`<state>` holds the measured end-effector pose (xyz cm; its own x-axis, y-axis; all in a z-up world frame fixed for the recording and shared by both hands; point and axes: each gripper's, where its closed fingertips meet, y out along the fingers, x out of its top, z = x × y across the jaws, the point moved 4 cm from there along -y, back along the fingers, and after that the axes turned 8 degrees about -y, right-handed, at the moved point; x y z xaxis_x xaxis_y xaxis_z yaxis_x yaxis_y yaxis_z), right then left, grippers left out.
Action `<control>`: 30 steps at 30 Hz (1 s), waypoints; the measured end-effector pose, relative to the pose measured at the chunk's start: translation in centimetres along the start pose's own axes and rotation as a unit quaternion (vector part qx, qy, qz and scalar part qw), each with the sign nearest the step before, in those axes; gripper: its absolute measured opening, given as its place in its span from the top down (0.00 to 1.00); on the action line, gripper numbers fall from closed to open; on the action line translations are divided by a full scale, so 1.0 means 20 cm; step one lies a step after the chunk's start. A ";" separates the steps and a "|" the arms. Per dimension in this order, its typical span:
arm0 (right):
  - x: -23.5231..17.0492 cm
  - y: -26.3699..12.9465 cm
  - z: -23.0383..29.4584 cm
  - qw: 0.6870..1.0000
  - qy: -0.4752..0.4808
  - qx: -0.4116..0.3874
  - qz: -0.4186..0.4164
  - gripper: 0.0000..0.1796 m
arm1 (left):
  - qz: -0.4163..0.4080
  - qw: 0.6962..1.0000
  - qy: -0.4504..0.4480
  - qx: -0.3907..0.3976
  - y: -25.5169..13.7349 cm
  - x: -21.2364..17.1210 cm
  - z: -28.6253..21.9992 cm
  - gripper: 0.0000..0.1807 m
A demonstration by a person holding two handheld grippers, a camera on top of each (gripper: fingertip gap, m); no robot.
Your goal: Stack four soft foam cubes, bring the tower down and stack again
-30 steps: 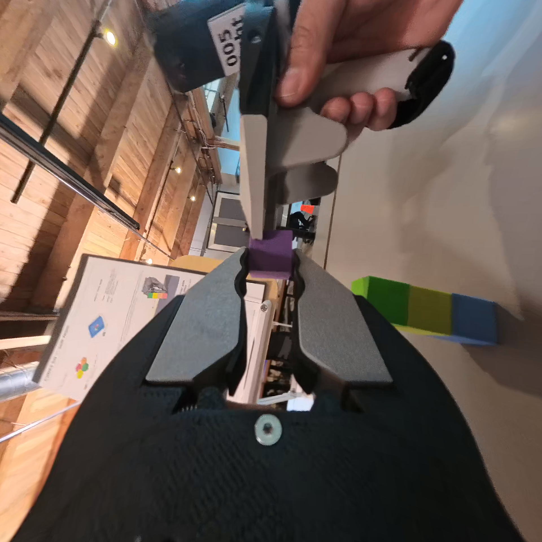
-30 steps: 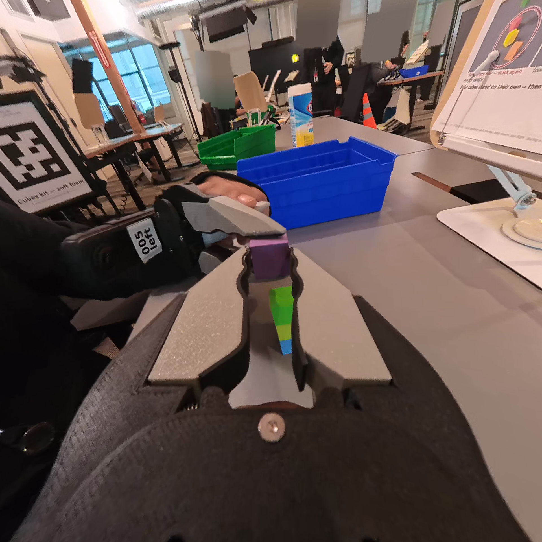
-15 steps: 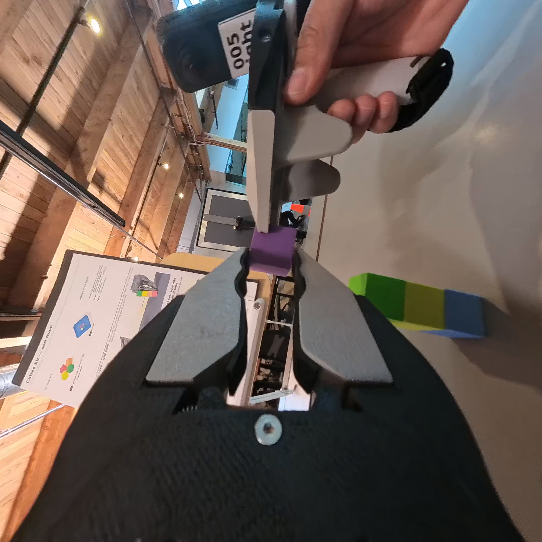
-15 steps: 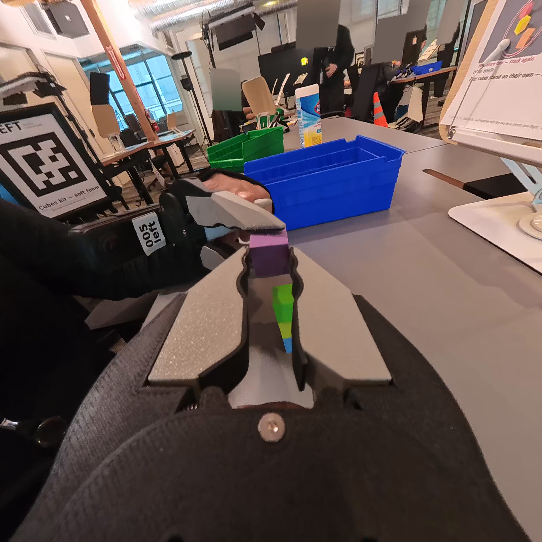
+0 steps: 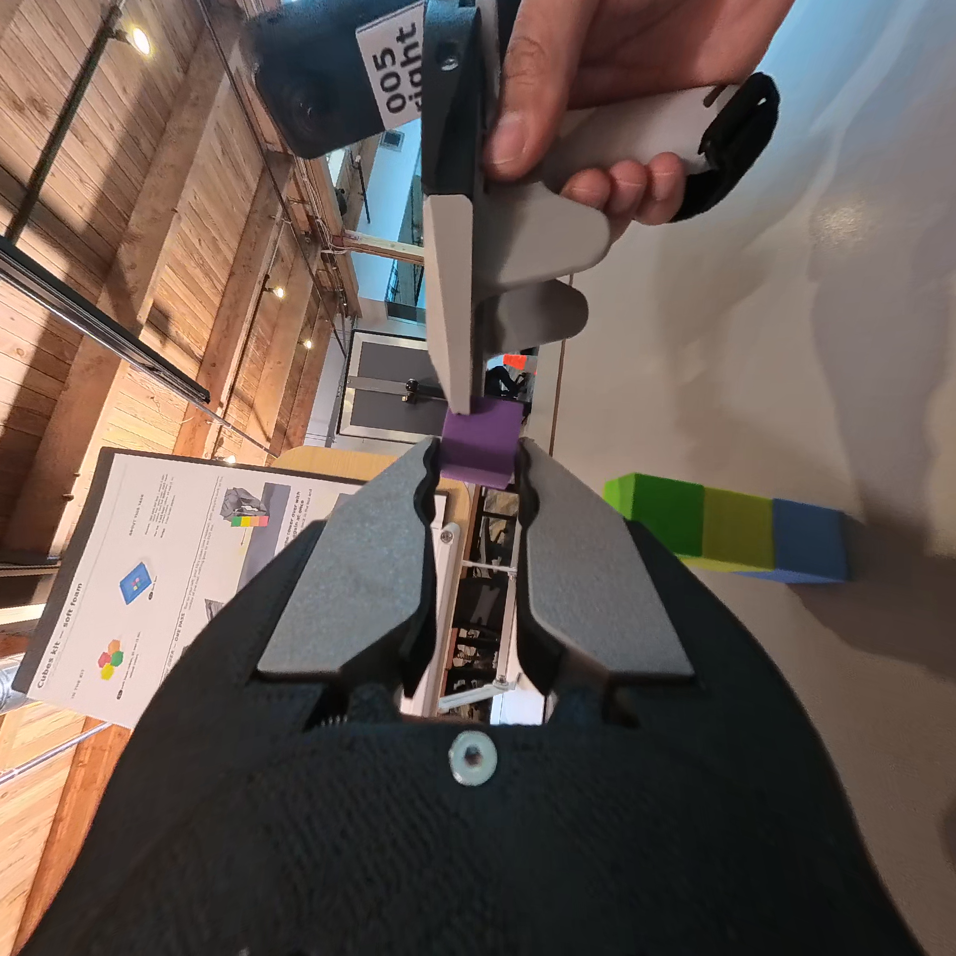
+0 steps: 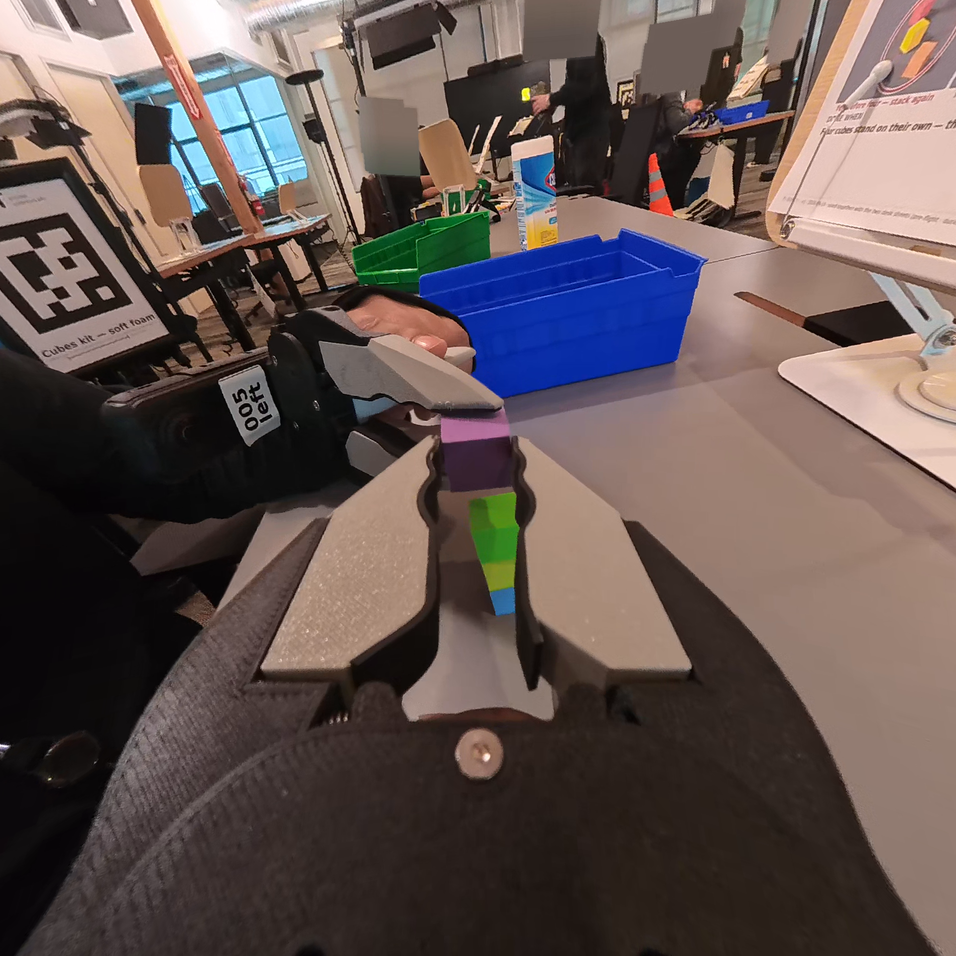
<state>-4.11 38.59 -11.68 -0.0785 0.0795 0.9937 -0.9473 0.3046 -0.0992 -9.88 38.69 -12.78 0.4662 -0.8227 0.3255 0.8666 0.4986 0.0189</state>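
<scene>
A purple foam cube [image 5: 481, 439] is pinched between both grippers in the air. My left gripper [image 5: 478, 458] is shut on its sides, and one finger [image 5: 452, 336] of the right gripper presses on it from above in this view. In the right wrist view my right gripper [image 6: 477, 458] is shut on the same cube [image 6: 476, 463], with a left finger [image 6: 434, 385] lying on its top. Below stands a tower of a green cube [image 6: 494, 522], a yellow-green cube [image 6: 499, 574] and a blue cube [image 6: 503, 601]. The tower [image 5: 724, 527] looks sideways in the rolled left view.
On the grey table [image 6: 724, 517], a blue bin [image 6: 558, 320] stands behind the cube, with a green bin [image 6: 419, 253] and a wipes canister [image 6: 535, 202] beyond. An instruction board [image 6: 879, 155] on a white stand base [image 6: 869, 393] is at the right. Only a small space, under 4 cm, lies between the two pairs of fingers.
Both grippers stay shut on the purple cube and have shifted only slightly together. The three-cube tower has not moved.
</scene>
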 end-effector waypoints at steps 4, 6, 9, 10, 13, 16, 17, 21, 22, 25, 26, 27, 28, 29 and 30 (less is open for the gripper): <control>0.00 0.00 0.00 1.000 -0.005 -0.003 0.002 0.87 | 0.000 1.000 -0.002 0.002 0.00 0.00 0.00 0.85; 0.00 0.00 0.00 1.000 -0.012 -0.009 0.005 0.87 | 0.001 1.000 -0.002 0.004 0.00 0.00 0.00 0.85; 0.00 0.00 0.00 1.000 -0.011 -0.009 0.004 0.87 | 0.004 1.000 0.001 0.006 0.01 0.00 0.00 0.85; 0.00 0.00 0.00 1.000 -0.010 -0.009 0.004 0.87 | 0.004 1.000 0.003 0.006 0.01 0.00 0.00 0.85; 0.00 0.00 0.00 1.000 -0.015 -0.012 0.008 0.87 | 0.005 1.000 0.005 0.005 0.01 0.00 -0.01 0.85; 0.00 0.00 0.00 0.999 -0.026 -0.017 0.013 0.87 | 0.006 1.000 0.007 0.006 0.00 -0.01 -0.01 0.85; 0.00 0.00 0.00 0.999 -0.028 -0.019 0.015 0.87 | 0.007 1.000 0.006 0.004 0.00 -0.01 -0.01 0.85; -0.01 0.01 0.00 0.999 -0.024 -0.015 0.021 0.87 | 0.010 1.000 0.015 -0.005 0.00 -0.01 -0.02 0.85; -0.01 0.01 0.00 0.999 -0.026 -0.016 0.025 0.87 | 0.014 1.000 0.024 -0.005 0.00 -0.01 -0.02 0.85; -0.03 0.01 0.00 0.999 -0.032 -0.021 0.039 0.87 | 0.026 0.998 0.064 0.000 0.00 -0.02 -0.03 0.85; -0.03 0.00 0.00 0.998 -0.033 -0.022 0.043 0.87 | 0.029 0.997 0.073 0.000 0.01 -0.02 -0.04 0.85; -0.03 0.00 -0.01 0.998 -0.036 -0.023 0.048 0.87 | 0.032 0.996 0.080 0.000 0.01 -0.03 -0.04 0.85; -0.04 0.01 -0.01 0.998 -0.039 -0.025 0.051 0.87 | 0.034 0.996 0.085 0.001 0.01 -0.03 -0.04 0.85; -0.04 0.01 -0.01 0.997 -0.041 -0.027 0.053 0.87 | 0.035 0.995 0.091 0.002 0.01 -0.03 -0.04 0.85; -0.04 0.01 0.00 0.997 -0.042 -0.027 0.054 0.87 | 0.035 0.995 0.095 0.003 0.00 -0.03 -0.04 0.85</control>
<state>-4.14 38.66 -12.41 -0.2062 0.0355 0.9779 -0.9142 0.3494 -0.2054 -9.90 38.94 -13.77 0.5518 -0.8219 0.1414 0.8295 0.5584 0.0089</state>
